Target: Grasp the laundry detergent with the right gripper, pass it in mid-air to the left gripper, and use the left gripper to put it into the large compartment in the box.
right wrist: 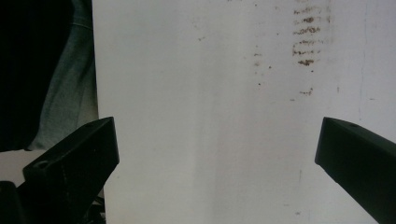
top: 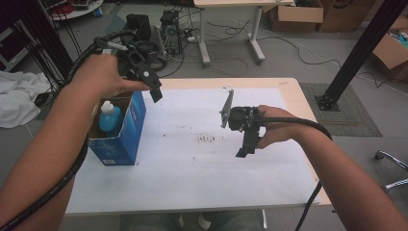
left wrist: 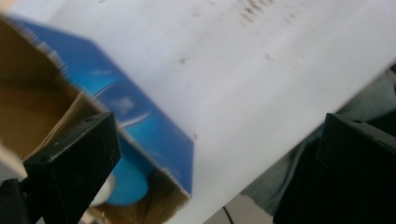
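Just below my left gripper [top: 155, 91] sits the open blue cardboard box [top: 130, 130], with the light-blue plastic bottle with a white cap [top: 109, 117] standing inside, so I'd say the packing bit is done and only pulling away is left. Left jaws gape wide with nothing between them, tipped down over the box rim. My right gripper [top: 245, 150] hangs released above the stained white table cover [top: 202, 173], well apart from the box.

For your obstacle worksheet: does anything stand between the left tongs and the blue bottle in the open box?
Nothing visible does. The left tongs hang open above the blue box, whose top is open over the blue bottle.
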